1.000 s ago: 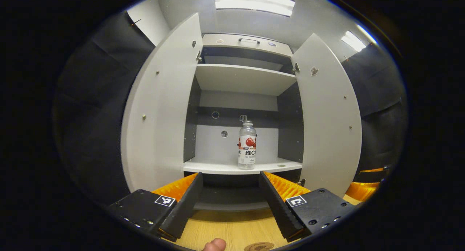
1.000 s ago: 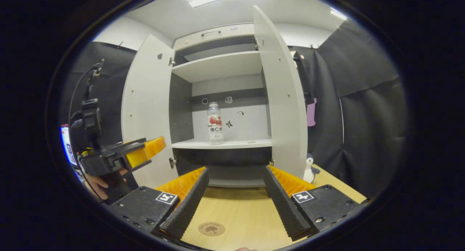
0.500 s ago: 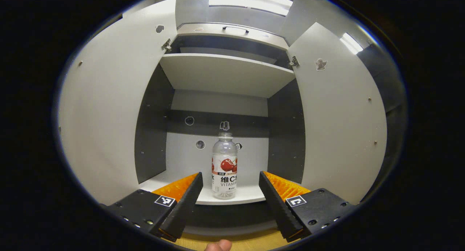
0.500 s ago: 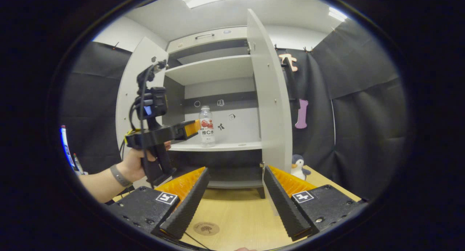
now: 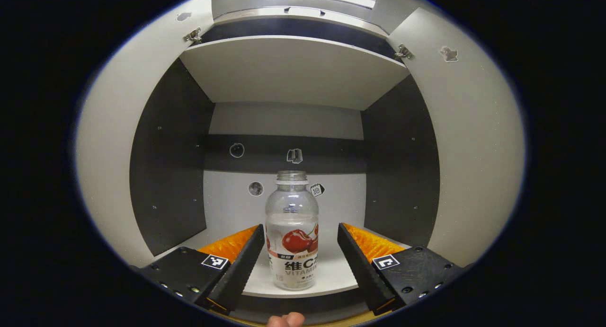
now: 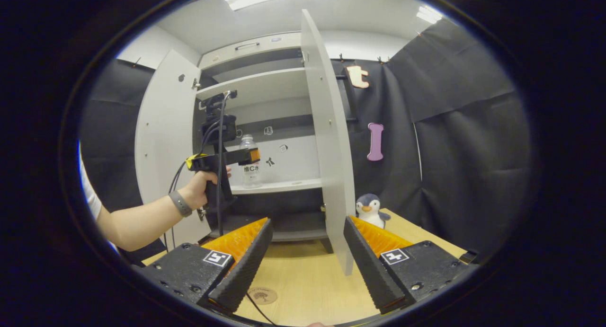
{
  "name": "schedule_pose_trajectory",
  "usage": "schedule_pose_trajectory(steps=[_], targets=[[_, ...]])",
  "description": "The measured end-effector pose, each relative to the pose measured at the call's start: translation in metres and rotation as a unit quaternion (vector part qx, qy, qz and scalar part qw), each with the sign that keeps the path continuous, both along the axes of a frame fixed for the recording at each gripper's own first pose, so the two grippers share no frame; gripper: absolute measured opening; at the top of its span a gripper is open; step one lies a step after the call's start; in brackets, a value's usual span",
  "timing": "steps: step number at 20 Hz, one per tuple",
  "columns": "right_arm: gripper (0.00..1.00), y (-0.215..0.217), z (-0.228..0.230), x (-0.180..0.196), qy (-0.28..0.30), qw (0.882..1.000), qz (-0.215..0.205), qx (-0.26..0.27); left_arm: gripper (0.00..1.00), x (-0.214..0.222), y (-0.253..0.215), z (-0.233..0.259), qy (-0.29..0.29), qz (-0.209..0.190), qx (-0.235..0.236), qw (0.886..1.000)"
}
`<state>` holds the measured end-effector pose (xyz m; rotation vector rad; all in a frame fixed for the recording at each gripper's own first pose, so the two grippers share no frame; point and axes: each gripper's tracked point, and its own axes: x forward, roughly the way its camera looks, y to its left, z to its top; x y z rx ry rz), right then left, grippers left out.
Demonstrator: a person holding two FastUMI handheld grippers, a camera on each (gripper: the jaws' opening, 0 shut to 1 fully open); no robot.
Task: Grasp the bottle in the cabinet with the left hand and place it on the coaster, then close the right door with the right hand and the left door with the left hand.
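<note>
Left gripper view: left gripper point(image 5: 299, 251) fingers spread wide, bottle point(image 5: 291, 232) upright between them, untouched, on lower cabinet shelf point(image 5: 331, 275). Right gripper point(image 6: 307, 251) fingers spread, empty, over table point(image 6: 303, 284); right door point(image 6: 326, 142) open; coaster point(image 6: 260, 295) below.

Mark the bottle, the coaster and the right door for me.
bottle point(image 5: 291, 242): left gripper view, on its label.
coaster point(image 6: 260, 296): right gripper view, on its visible face, on the tabletop.
right door point(image 6: 326, 142): right gripper view, on its inner face.
</note>
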<state>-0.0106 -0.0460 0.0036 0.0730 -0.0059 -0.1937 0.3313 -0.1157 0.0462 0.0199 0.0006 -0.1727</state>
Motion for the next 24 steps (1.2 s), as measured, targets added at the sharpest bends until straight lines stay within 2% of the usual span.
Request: schedule_pose_trajectory(steps=[7,8,9,12,16,17,19,24], targets=[[0.99,-0.008,-0.004,0.011,0.007,1.0,0.002,-0.005,0.94,0.032,0.003,-0.009,0.011,0.012,0.017,1.0],[0.99,-0.008,-0.004,0.012,0.007,1.0,0.002,-0.004,0.92,0.033,0.004,-0.011,0.015,0.012,0.02,1.0],[0.99,-0.009,-0.004,0.012,0.007,1.0,0.003,-0.004,0.84,0.034,0.005,-0.013,0.016,0.011,0.021,1.0],[0.99,-0.008,-0.005,0.016,0.012,1.0,0.007,-0.004,0.77,0.03,0.006,-0.009,0.011,0.002,0.015,1.0],[0.99,-0.002,0.003,0.02,0.006,1.0,0.018,-0.016,0.76,0.0,0.012,0.008,-0.012,-0.013,0.022,1.0],[0.96,0.0,0.005,0.021,0.003,1.0,0.023,-0.018,0.76,-0.011,0.013,0.011,-0.016,-0.017,0.028,0.999],[0.99,0.005,0.01,0.024,-0.001,0.999,0.036,-0.021,0.76,-0.034,0.016,0.013,-0.022,-0.025,0.039,0.999],[1.0,0.014,0.023,0.024,-0.009,0.998,0.059,-0.016,0.76,-0.11,0.015,-0.022,-0.005,-0.05,0.013,0.999]])
